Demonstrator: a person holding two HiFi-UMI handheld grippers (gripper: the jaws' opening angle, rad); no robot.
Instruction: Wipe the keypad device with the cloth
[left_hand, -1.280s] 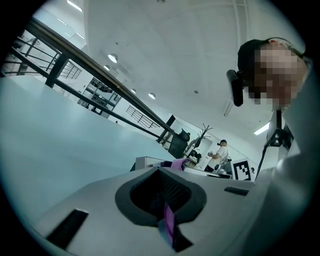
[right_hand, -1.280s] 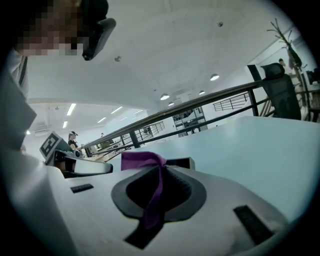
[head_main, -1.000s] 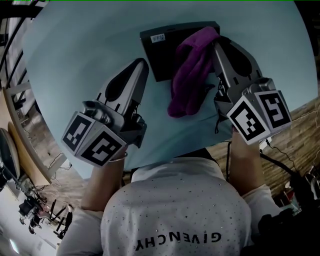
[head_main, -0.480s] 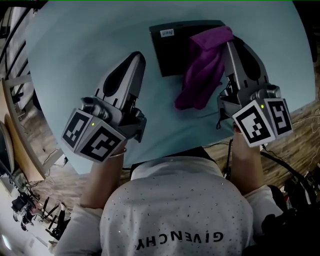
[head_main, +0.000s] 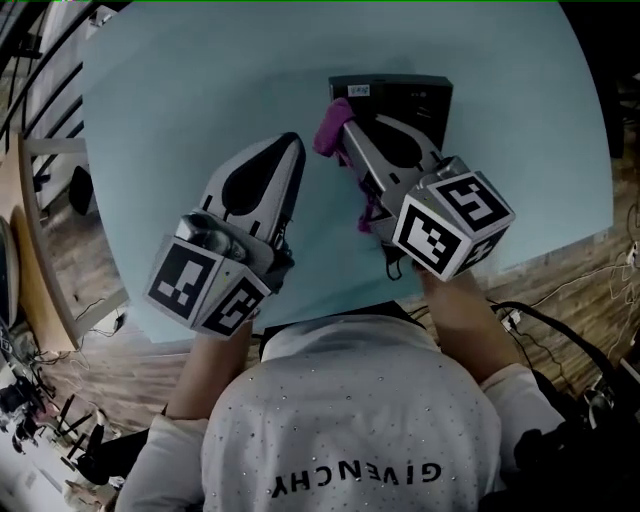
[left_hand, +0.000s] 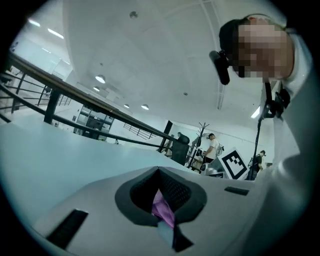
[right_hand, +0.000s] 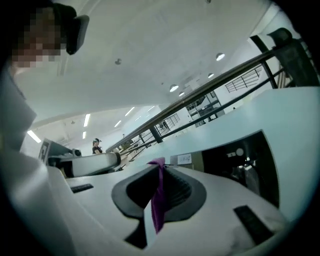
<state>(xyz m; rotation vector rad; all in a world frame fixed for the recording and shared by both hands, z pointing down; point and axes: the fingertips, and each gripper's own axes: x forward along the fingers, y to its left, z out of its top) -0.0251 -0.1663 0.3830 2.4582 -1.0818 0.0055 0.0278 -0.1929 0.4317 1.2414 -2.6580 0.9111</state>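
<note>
1. My right gripper (head_main: 345, 130) is pinching the purple fuzzy cloth (head_main: 330, 140). In the right gripper view, a strip of it (right_hand: 159, 200) is squeezed between the closed jaws and pokes out past their tips.
2. My left gripper (head_main: 292, 140) has its jaws pressed together on nothing. In the left gripper view (left_hand: 160, 170), only a sliver of purple shows through the slit below the pads.
3. The cloth is bunched at the right gripper's tips, at the near left corner of the black flat rectangular keypad device (head_main: 415, 100). More purple hangs beneath that gripper's body, off the device's near edge.
4. The right gripper's body slants across the near left part of the device. The device's white label (head_main: 361, 90) sits just beyond the jaw tips.
5. The left gripper is off the device's left side over the pale blue table (head_main: 180, 110). Its tips are near the cloth bunch; I cannot tell whether they touch it.
</note>
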